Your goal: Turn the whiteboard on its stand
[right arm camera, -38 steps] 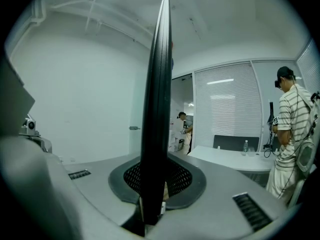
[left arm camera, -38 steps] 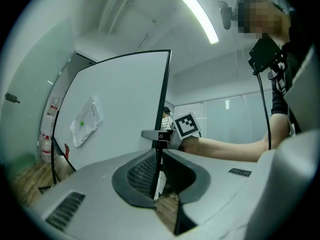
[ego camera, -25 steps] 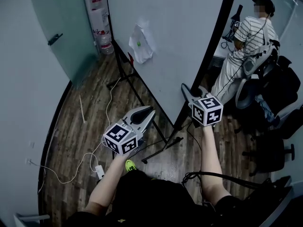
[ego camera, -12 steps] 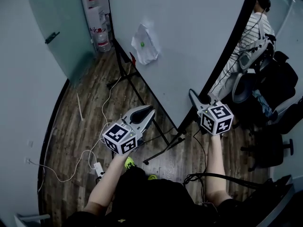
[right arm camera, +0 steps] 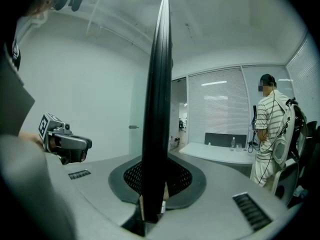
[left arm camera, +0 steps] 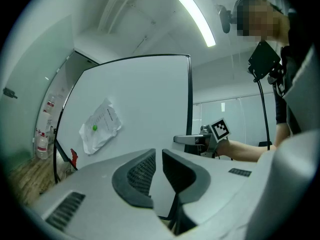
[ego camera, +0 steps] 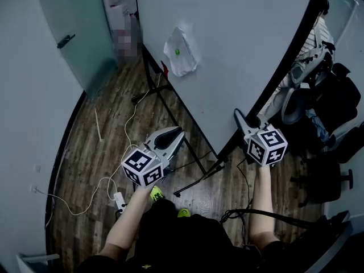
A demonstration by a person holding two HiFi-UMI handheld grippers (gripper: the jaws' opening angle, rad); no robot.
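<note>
We held the whiteboard by its edge for turning.
Our right gripper [right arm camera: 157,184] was clamped on the near black edge of the whiteboard [ego camera: 239,50], upright on its stand [ego camera: 196,180]; our left gripper [left arm camera: 159,171], jaws narrowly apart and seemingly empty, hung left.

Whiteboard [ego camera: 239,50]: top cut off by the upper picture edge in the head view.
Stand [ego camera: 193,153]: upper part hidden behind the board.
Sheet [ego camera: 181,53], 12 o'clock: print too small to read.
Person [ego camera: 319,32], 2 o'clock: mostly hidden behind the board's black frame.
Right hand-held gripper [right arm camera: 155,176]: inner pad faces covered by the clamped board edge.
Chairs [ego camera: 327,112], 3 o'clock: dark, outlines unclear.
</note>
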